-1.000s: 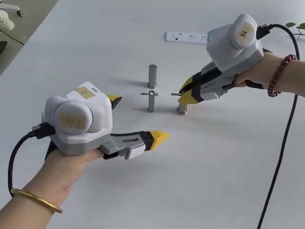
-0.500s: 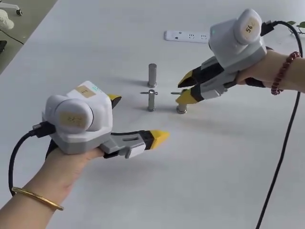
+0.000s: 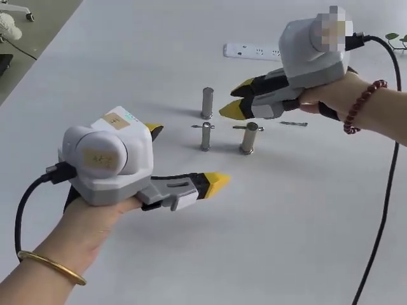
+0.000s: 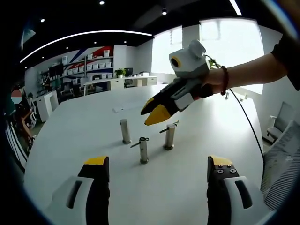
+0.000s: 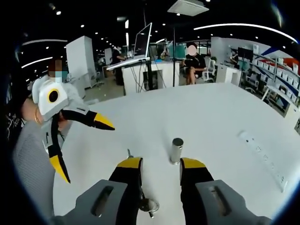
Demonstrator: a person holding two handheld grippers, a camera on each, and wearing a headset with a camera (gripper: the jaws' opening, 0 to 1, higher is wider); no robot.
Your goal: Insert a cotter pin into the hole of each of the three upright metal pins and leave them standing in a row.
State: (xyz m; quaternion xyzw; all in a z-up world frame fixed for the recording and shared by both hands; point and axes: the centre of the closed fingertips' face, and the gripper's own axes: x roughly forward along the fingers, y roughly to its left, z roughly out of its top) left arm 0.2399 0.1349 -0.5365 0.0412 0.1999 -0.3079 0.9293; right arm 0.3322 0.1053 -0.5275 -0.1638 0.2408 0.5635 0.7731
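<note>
Three metal pins stand on the white table. The far pin (image 3: 207,101) (image 4: 124,130) (image 5: 176,150) is bare. The middle pin (image 3: 205,135) (image 4: 143,149) and the right pin (image 3: 248,136) (image 4: 169,136) each carry a cotter pin through the top. My right gripper (image 3: 234,100) (image 5: 161,163) hovers open just above and behind the right pin, with nothing between its jaws. My left gripper (image 3: 184,155) (image 4: 158,161) is held wide open and empty, near me and left of the row. A loose cotter pin (image 3: 294,123) lies on the table under the right hand.
A white power strip (image 3: 251,51) (image 5: 262,154) lies at the far side of the table (image 3: 267,216). A black cable (image 3: 381,210) trails down the right side. An office with desks and people lies beyond the table.
My right gripper, which was at the cotter pin in the right metal pin, has opened and lifted up and back, leaving that cotter pin in place. The left gripper stayed put.
</note>
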